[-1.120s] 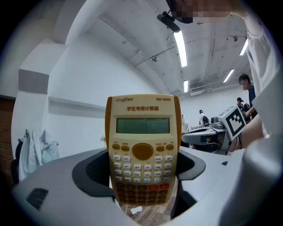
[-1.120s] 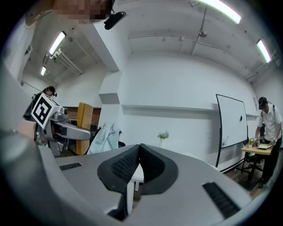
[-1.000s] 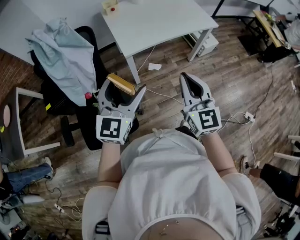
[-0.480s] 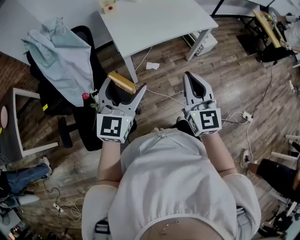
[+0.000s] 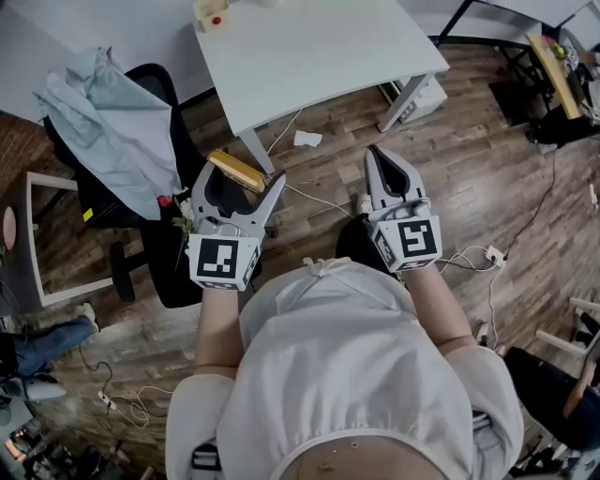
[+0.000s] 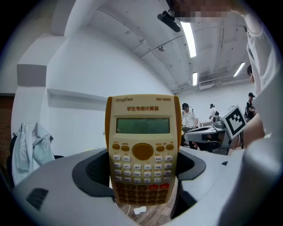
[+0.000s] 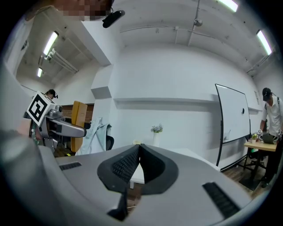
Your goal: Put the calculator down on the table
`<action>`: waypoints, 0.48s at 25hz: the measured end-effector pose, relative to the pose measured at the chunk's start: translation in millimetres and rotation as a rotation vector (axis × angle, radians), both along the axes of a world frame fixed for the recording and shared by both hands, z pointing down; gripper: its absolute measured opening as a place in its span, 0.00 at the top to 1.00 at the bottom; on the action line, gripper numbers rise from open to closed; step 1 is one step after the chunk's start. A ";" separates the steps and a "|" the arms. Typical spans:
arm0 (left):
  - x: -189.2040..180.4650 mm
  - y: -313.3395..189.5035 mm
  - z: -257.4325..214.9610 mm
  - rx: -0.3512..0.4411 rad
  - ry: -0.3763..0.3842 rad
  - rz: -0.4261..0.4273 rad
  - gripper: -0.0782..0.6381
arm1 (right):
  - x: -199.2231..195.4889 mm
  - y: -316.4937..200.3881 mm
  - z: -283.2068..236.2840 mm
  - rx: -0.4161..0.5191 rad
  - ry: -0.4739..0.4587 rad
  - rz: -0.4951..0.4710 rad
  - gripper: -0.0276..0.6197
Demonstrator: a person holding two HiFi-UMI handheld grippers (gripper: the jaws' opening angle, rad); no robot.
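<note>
A yellow calculator point(image 6: 143, 150) stands upright between the jaws of my left gripper point(image 5: 236, 180), which is shut on it; its screen and keys face the left gripper view's camera. In the head view the calculator point(image 5: 236, 171) shows as a yellow slab above the wooden floor, just short of the white table point(image 5: 319, 47). My right gripper point(image 5: 389, 172) is beside it to the right, jaws shut with nothing between them. The right gripper view shows the tips of my right gripper point(image 7: 138, 148) meeting, with the calculator point(image 7: 78, 119) at the far left.
A black chair point(image 5: 141, 187) draped with pale cloth stands to the left. A small box point(image 5: 210, 12) sits on the table's far left corner. Cables point(image 5: 478, 258) run over the floor. A whiteboard point(image 7: 233, 114) and people stand in the background.
Both grippers have crept slightly forward toward the table; the calculator stays held in the left one. The view has shifted so the table looks nearer.
</note>
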State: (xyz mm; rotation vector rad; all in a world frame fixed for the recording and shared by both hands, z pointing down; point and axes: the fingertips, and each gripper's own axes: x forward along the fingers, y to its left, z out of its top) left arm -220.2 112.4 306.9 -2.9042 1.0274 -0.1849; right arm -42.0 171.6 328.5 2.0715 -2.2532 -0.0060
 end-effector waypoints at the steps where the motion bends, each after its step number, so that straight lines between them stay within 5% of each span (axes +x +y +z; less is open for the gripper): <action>1: 9.8 -8.6 0.5 0.000 -0.005 -0.022 0.32 | 11.9 -12.4 0.8 0.000 -0.001 -0.019 0.95; 12: 140.9 -94.4 -2.3 -0.007 -0.021 -0.229 0.32 | 146.5 -134.6 2.0 -0.021 -0.009 -0.235 0.95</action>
